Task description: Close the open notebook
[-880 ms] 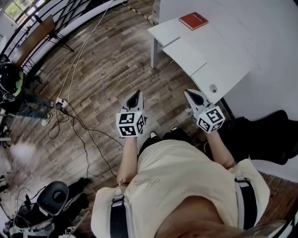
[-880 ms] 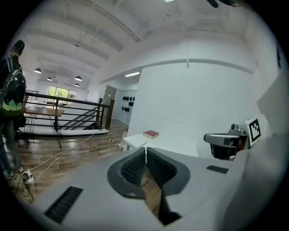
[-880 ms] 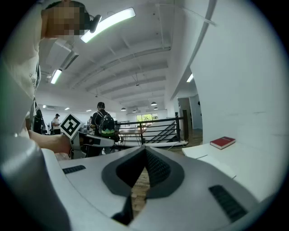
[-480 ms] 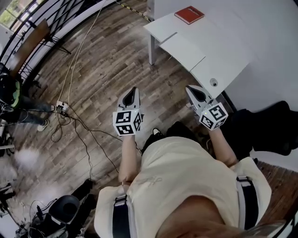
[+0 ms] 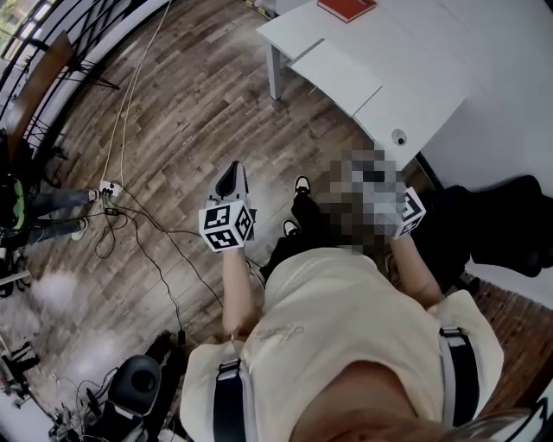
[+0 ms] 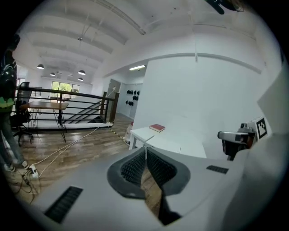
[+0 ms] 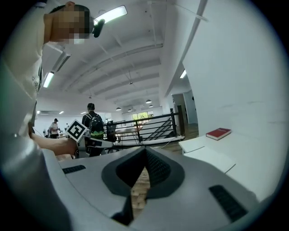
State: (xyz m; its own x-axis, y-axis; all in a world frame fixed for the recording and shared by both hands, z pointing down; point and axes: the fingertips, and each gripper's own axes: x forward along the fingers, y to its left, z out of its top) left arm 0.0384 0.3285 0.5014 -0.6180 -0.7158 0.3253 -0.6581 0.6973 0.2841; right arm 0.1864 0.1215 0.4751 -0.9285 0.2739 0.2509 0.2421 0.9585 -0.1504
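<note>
Head view: my left gripper (image 5: 232, 177) hangs over the wood floor (image 5: 173, 129), well apart from the white desk (image 5: 415, 78). A red notebook (image 5: 346, 8) lies shut at the desk's far end.
Left gripper view: jaws clenched, empty.
Right gripper view: my right gripper (image 7: 145, 153) is clenched, empty.

Floor is dark wood planks (image 5: 199, 112), with loose cables (image 5: 108, 211) running to a power strip (image 5: 108, 187). A white worktop (image 5: 415, 86) on a white leg (image 5: 275, 82) stands against a plain white wall (image 6: 203, 94). A black metal railing (image 6: 86, 110) runs along the open edge, with a wooden table (image 6: 45, 105) beside it. A black chair (image 5: 136, 382) is at the lower left of the head view. The ceiling (image 7: 122, 54) is white and beamed, with round pendant lamps (image 6: 81, 72) and a strip light (image 7: 110, 14) lit. There is a bright window (image 6: 61, 85) at the far end.
</note>
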